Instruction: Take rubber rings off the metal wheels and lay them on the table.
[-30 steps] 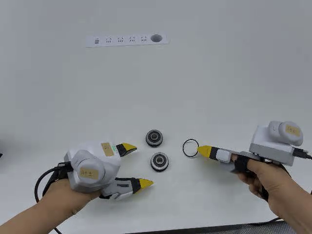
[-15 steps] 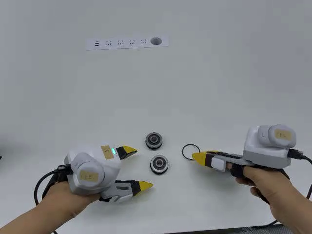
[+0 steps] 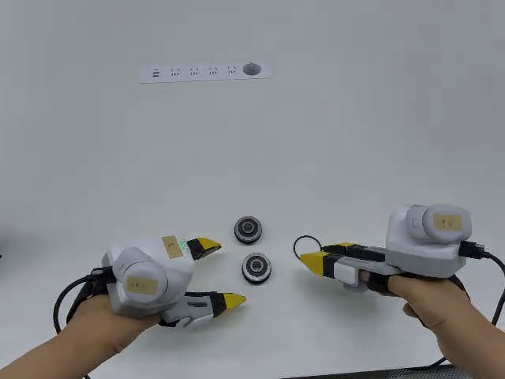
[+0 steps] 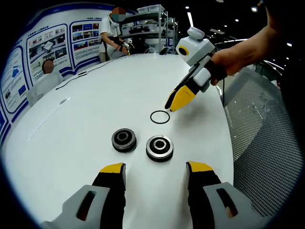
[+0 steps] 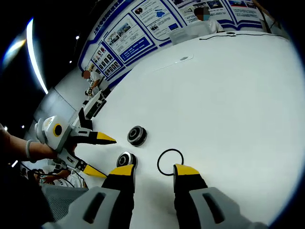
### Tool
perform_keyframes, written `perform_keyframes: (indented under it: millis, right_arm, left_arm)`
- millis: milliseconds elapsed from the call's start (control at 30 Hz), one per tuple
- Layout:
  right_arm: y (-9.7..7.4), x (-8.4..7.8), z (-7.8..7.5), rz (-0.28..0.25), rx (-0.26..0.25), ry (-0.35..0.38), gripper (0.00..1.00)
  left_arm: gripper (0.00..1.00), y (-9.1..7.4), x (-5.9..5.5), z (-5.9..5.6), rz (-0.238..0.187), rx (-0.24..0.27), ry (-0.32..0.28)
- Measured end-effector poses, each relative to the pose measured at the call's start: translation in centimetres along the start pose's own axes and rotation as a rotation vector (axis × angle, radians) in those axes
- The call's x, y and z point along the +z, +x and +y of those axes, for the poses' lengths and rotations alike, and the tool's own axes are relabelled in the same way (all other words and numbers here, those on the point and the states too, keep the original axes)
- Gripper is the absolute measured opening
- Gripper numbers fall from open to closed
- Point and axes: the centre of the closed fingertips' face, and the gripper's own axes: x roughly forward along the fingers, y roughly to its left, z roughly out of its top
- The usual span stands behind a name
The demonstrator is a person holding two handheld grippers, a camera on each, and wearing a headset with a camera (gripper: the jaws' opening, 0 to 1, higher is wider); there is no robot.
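Head view: white table (image 3: 355,142), two metal wheels near its front edge between the claws. Far wheel (image 3: 248,229) is dark around its outer edge. Near wheel (image 3: 256,268) shows a bright bare metal rim. They sit close together, not touching.

One rubber ring (image 3: 304,243) lies flat on the table, loose, to the right of the wheels and apart from both.

Left claw (image 3: 222,272): jaws spread wide, nothing between them, tips pointing at the wheels from the left, short of the near wheel.

Right claw (image 3: 310,260): right gripper view shows the jaws parted by a narrower gap, holding nothing. The ring lies just ahead of the tips, its near edge hidden behind one jaw. I cannot tell whether it touches.

Power strip (image 3: 205,71) lies at the far side of the table.
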Motion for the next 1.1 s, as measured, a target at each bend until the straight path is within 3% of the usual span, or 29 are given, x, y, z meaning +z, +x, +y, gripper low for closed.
perform_keyframes:
  millis: [333,600,1100]
  right_arm:
    - [0.7,-0.4,1.6,0.008,0.042,0.014,0.32]
    - [1.2,-0.9,2.5,0.011,0.067,0.027,0.32]
    - [1.6,-1.3,3.0,0.021,0.083,0.038,0.30]
  left_arm:
    - [0.46,0.1,0.5,0.1,-0.009,-0.004,0.000]
    - [0.39,0.6,1.5,-0.1,-0.021,-0.015,0.006]
    - [0.28,1.7,2.6,-0.6,-0.018,-0.045,0.030]
